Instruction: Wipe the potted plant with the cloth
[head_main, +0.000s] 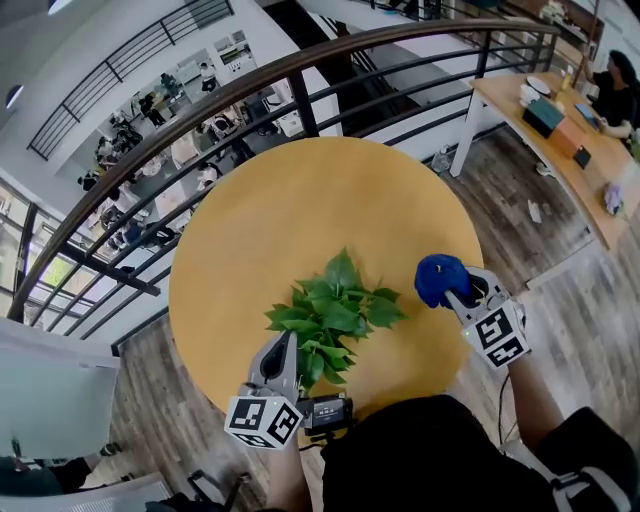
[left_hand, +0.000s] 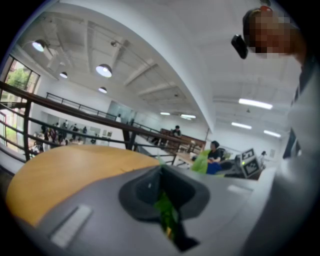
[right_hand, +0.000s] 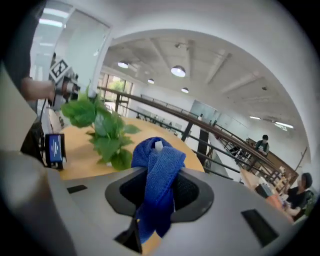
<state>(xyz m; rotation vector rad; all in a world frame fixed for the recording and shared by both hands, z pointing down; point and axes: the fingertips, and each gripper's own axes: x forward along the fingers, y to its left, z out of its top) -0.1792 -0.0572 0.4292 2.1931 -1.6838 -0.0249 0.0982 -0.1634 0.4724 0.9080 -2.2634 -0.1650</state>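
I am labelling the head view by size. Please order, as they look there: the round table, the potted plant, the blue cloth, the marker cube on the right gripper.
1. round table, by far the largest.
2. potted plant.
3. blue cloth and marker cube: they look about alike, so not ranked.

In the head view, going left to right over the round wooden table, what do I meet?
The left gripper, shut on a leaf → green leafy plant → blue knitted cloth → right gripper, holding that cloth.
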